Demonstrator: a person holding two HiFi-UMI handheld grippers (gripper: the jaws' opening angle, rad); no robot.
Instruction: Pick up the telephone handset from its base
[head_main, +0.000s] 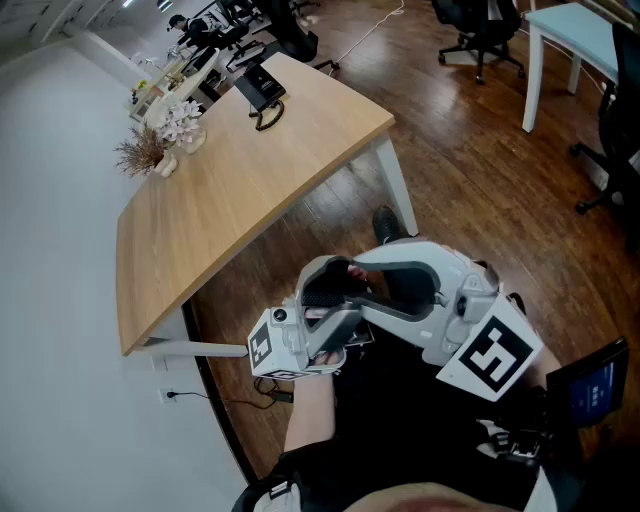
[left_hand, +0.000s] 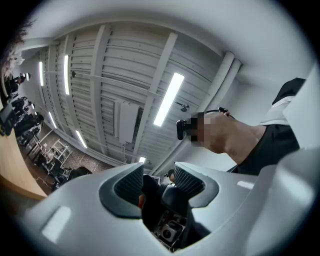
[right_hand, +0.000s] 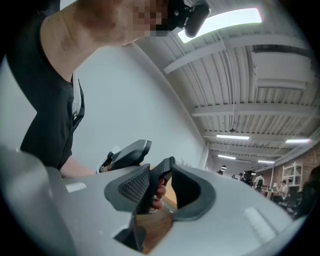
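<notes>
A black desk telephone (head_main: 260, 88) sits at the far end of the wooden desk (head_main: 230, 200), its cord (head_main: 268, 118) looping in front; from here the handset cannot be told apart from the base. Both grippers hang close to the person's body, well short of the desk. The left gripper (head_main: 335, 335) (left_hand: 157, 182) tilts upward, its jaws open and holding nothing. The right gripper (head_main: 370, 285) (right_hand: 160, 192) faces it, also open. In the right gripper view, a dark ribbed part of the left gripper and a fingertip show in the gap.
Dried flowers (head_main: 170, 135) and clutter stand near the phone. A white wall runs along the desk's left side, with a socket and cable (head_main: 175, 396) low down. Office chairs (head_main: 480, 25) and a pale blue table (head_main: 575, 35) stand on the wood floor to the right.
</notes>
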